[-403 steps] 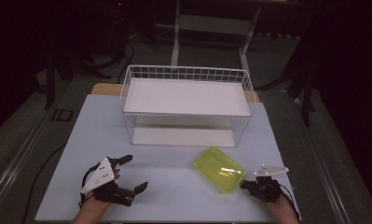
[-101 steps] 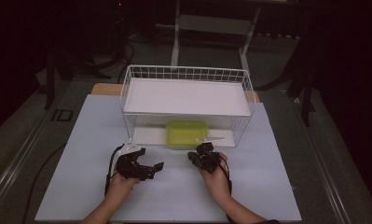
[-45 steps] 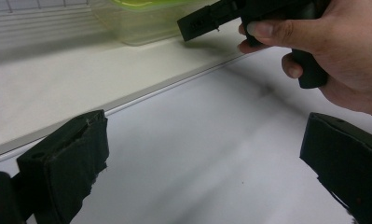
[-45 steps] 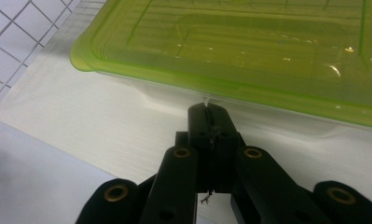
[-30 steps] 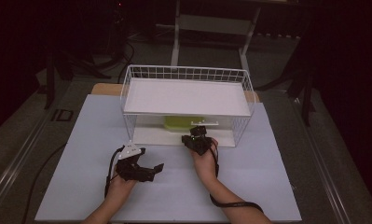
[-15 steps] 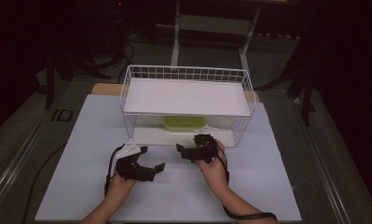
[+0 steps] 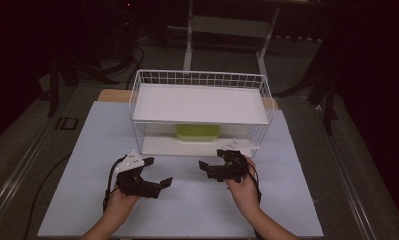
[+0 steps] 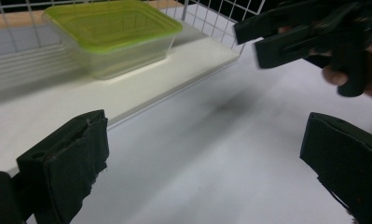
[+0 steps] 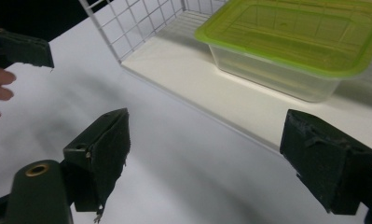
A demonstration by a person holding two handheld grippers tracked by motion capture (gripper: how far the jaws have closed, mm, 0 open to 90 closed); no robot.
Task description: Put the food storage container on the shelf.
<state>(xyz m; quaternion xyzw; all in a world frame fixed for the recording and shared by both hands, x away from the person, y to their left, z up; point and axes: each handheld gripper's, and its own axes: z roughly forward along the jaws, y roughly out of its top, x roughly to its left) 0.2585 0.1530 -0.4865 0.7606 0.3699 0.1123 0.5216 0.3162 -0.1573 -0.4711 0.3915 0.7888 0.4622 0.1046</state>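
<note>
Green-lidded clear plastic box [image 7: 197, 132] sits on the white wire rack's [image 7: 202, 103] lower shelf, so placing looks done; both the left gripper [image 7: 148, 176] and right gripper [image 7: 213, 166] hover wide-jawed over the bench [image 7: 197, 205], probably next to rest.

Lidded container [image 7: 197, 132] on the lower shelf of the wire rack [image 7: 200, 79], rack at the table's [image 7: 87, 145] back, both grippers [image 7: 157, 172] [image 7: 210, 161] in front

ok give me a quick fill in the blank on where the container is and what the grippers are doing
1. The container has a ____ lid.
2. It sits on the ____ shelf of the wire rack.
3. The left hand-held gripper has its jaws ____.
4. The right hand-held gripper holds ____.

Missing words: green; lower; open; nothing
</note>
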